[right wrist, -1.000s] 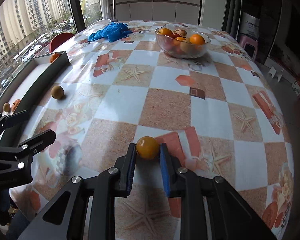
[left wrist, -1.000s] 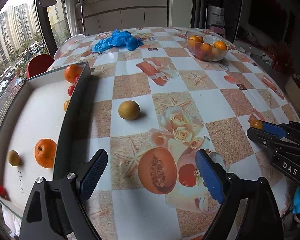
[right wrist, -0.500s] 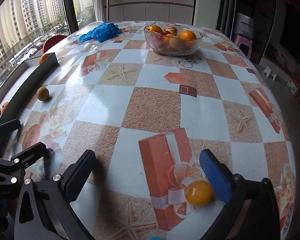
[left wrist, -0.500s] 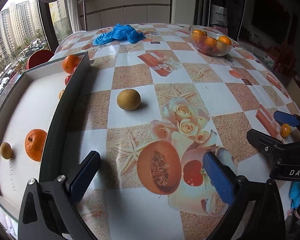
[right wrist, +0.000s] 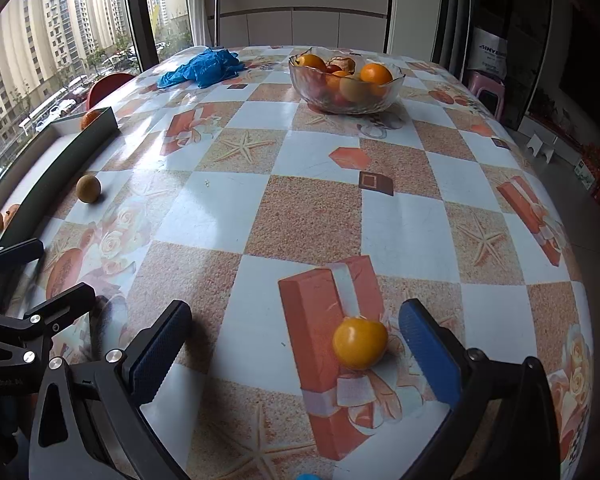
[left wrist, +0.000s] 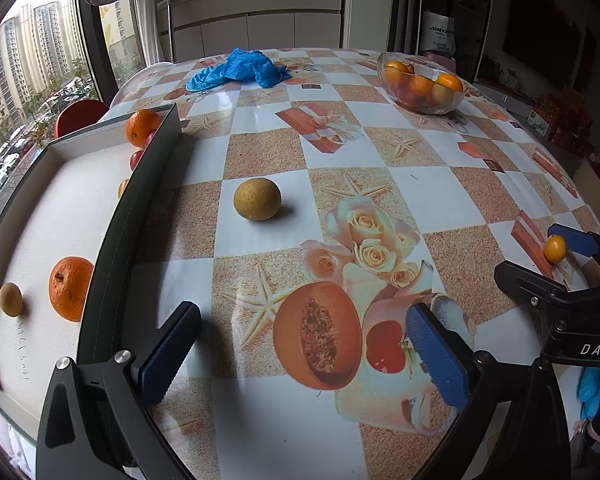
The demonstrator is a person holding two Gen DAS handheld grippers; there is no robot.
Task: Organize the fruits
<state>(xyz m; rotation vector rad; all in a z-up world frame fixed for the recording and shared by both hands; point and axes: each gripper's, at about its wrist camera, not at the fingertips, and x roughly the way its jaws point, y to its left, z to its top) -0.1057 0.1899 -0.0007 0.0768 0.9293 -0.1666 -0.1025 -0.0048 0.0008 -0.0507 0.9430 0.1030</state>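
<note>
Here, in the left wrist view, the left gripper [left wrist: 302, 354] gapes wide and empty over the patterned tablecloth [left wrist: 420, 184]; a round tan-brown fruit [left wrist: 257, 199] rests beyond it, beside the grey-walled white tray [left wrist: 136, 216]. From the right wrist, the right gripper [right wrist: 296, 344] stands fully spread; the small yellow-orange fruit [right wrist: 359, 343] sits loose on the cloth near its right pad.

A glossy plastic tablecloth [right wrist: 300, 216] reflects window light; the glass bowl [right wrist: 346, 98] is clear, the blue cloth [left wrist: 240, 70] crumpled.

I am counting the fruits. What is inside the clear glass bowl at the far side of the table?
The clear glass bowl holds several orange round fruits, a pale yellowish one and something red lower down. The fruits on top hide the rest, so I cannot give a full count.
</note>
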